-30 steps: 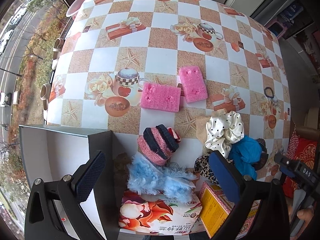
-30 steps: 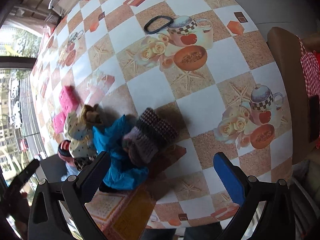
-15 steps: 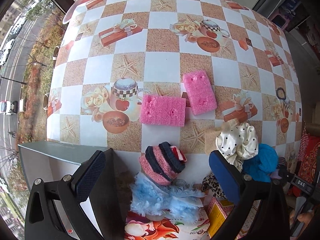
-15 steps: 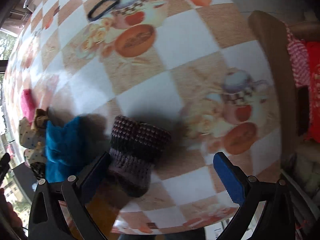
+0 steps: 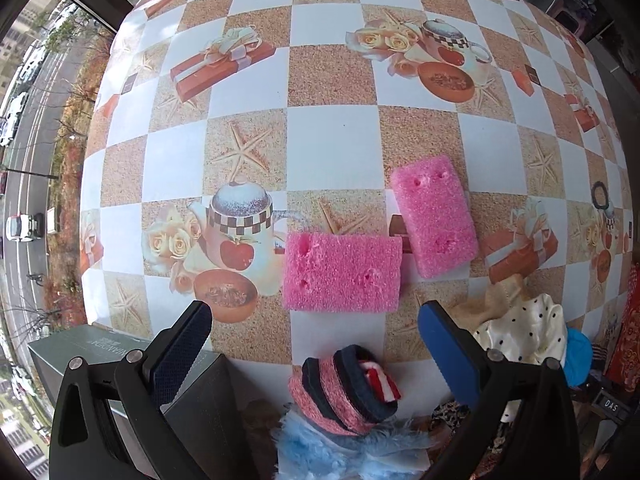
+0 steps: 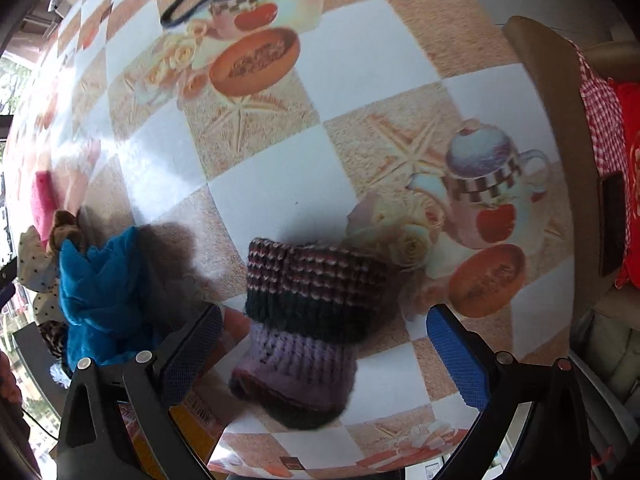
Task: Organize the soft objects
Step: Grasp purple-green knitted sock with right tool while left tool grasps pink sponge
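Observation:
Two pink sponges lie on the patterned tablecloth: one (image 5: pixel 343 272) just ahead of my left gripper (image 5: pixel 312 356), the other (image 5: pixel 434 222) right of it. The left gripper is open and empty above a pink-and-navy knit piece (image 5: pixel 340 390) and blue fluffy cloth (image 5: pixel 348 454). A white polka-dot scrunchie (image 5: pixel 524 332) lies to its right. My right gripper (image 6: pixel 324 354) is open, its jaws either side of a purple-and-dark knit piece (image 6: pixel 308 320). A blue cloth (image 6: pixel 100 284) lies to its left.
A grey box (image 5: pixel 120 360) stands at the table's near-left edge by the window. A black hair tie (image 6: pixel 192 2) lies far off on the tablecloth. An orange carton (image 6: pixel 192 420) sits under the right gripper's left finger. A chair with red checked fabric (image 6: pixel 600 92) stands right.
My left gripper has moved forward toward the pink sponges. My right gripper has swung right and closed in on the purple knit piece, which now sits between its open fingers.

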{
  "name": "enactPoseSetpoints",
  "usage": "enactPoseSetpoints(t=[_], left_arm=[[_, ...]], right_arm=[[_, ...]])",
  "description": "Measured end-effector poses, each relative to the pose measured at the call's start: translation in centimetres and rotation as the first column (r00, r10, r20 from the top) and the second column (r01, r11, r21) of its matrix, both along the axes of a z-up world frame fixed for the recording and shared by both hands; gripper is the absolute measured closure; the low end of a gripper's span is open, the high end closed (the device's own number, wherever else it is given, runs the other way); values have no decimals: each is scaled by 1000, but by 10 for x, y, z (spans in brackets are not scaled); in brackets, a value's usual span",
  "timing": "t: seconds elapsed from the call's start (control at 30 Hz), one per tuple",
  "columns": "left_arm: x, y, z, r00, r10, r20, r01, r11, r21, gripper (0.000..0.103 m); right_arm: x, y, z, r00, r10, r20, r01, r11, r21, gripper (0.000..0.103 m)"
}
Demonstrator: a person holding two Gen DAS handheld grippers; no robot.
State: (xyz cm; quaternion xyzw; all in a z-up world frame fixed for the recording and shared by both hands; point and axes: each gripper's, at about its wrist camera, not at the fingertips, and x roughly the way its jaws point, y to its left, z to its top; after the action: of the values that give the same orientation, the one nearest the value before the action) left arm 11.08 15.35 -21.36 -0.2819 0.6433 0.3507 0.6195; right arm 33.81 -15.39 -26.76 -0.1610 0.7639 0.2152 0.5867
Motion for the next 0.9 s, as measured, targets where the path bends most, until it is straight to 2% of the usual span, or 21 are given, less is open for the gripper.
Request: enactPoseSetpoints(t=[0.07,0.1,0.3,0.37,0.53,0.6,0.77,0.8,0.83,0.87,0.9], left_arm=[[3,4,-8,1000,3,-10,-3,1000,9,0],[4,6,-13,1000,2,-14,-2,1000,11,0],[8,18,-42,999,23,-36,-24,999,-25,0],[7,20,-49,999,28,-44,-30,999,-33,0],[8,26,-53,999,53,5,-53,997,-51,0],[5,30,-58,997,73,38,-69,993,-98,0],[5,30,-60,997,70,25,-67,993,-94,0],[5,29,-59,997,70,28,-68,994,-85,1],[4,24,-55,997,70,42,-66,995,-78,7],[5,20,-51,996,61,57,-57,996,-63,17],[7,13,-42,997,45,67,-42,998,-50,23]], right_arm=[[-3,1,-9,1000,13,-12,-13,1000,-16,0],[-5,4,-9,999,31,12,-30,999,-35,0],[-24,22,-16,991,123,50,-118,990,-83,0],[-28,25,-15,992,117,56,-112,991,-75,0],[-27,8,-2,991,117,66,-112,991,-74,0],[-26,5,-4,991,119,63,-115,991,-74,0],[-18,1,-6,987,152,60,-147,985,-88,1],[-17,3,-4,985,159,68,-153,985,-84,6],[-18,3,0,983,165,81,-159,984,-75,14],[-21,9,0,980,174,94,-168,984,-67,20],[-23,12,4,977,185,106,-180,982,-58,35]])
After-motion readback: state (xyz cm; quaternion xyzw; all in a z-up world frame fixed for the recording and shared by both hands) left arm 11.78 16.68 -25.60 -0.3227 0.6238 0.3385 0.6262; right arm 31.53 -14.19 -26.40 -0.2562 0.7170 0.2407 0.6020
